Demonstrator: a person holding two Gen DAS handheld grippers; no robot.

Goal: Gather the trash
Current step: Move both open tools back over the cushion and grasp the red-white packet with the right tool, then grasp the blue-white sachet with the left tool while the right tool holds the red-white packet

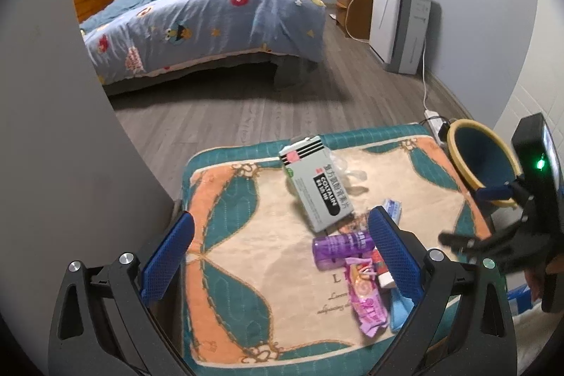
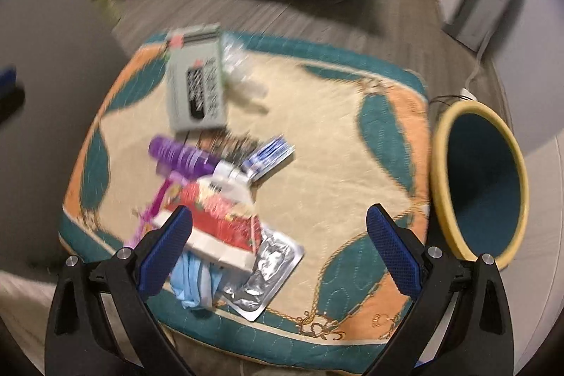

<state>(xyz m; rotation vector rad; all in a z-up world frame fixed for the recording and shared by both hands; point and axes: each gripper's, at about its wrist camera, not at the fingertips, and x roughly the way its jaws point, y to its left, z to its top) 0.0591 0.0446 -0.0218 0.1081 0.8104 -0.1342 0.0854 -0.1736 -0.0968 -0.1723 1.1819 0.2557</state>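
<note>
Both jaws wide open, holding nothing. Purple bottle [image 1: 342, 247] looks light, hard, maybe slippery: best pinched across its middle, then dropped into bin [image 2: 445, 143].

Both wrist cameras look down, close, at the same quilted mat [image 1: 246, 270] [image 2: 317, 164].
</note>
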